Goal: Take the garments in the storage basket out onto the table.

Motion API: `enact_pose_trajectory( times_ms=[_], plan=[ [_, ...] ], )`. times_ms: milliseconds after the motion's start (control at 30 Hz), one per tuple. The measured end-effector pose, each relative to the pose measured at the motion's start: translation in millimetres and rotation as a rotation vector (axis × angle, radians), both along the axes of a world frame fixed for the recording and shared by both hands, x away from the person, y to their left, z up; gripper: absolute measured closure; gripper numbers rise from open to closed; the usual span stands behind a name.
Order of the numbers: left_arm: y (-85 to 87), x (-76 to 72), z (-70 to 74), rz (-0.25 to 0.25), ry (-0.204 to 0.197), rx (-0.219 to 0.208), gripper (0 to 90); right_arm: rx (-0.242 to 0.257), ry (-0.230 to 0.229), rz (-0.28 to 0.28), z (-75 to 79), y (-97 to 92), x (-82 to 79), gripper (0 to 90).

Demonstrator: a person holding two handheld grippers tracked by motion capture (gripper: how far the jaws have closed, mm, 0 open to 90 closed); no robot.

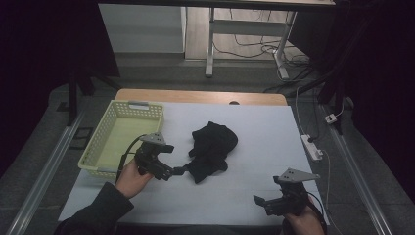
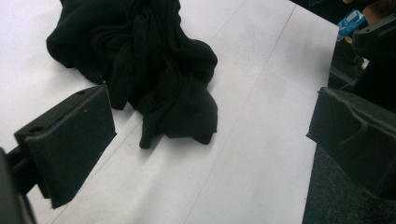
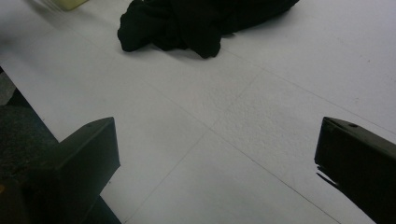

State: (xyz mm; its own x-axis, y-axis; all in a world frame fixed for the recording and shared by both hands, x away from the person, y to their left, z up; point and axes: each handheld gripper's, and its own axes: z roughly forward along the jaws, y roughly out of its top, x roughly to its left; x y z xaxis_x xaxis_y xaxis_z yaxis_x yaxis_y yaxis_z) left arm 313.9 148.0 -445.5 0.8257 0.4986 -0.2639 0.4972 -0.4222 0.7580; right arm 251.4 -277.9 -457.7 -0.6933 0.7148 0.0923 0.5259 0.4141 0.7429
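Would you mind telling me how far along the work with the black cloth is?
Nothing looks done: the black cloth lies crumpled on the table, and the yellow basket appears empty. In hand: the left tool, open, reaches its edge. The right tool is open, apart. Gripping and any handling remain.

Black cloth (image 3: 205,23): top cut off by right gripper view's upper edge; also cropped in left gripper view. Folds too dark to read; possibly a garment. Basket (image 3: 70,3): a corner only.

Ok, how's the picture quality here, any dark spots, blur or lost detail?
High view: dim, surroundings near black, black cloth reads as a shape without folds. Left gripper view: brighter, cloth folds visible, soft shadow beneath. Right gripper view: yellow basket corner blurred, the near jaws are dark.
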Motion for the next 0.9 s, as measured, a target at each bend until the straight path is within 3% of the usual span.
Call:
enact_pose_trajectory(
  times_ms=[900],
  plan=[
    [36.0, -28.9, -7.3, 0.075, 0.014, -0.032, 0.0, 0.006, 0.008, -0.013, 0.0, -0.8, 0.7, 0.0]
  ],
)
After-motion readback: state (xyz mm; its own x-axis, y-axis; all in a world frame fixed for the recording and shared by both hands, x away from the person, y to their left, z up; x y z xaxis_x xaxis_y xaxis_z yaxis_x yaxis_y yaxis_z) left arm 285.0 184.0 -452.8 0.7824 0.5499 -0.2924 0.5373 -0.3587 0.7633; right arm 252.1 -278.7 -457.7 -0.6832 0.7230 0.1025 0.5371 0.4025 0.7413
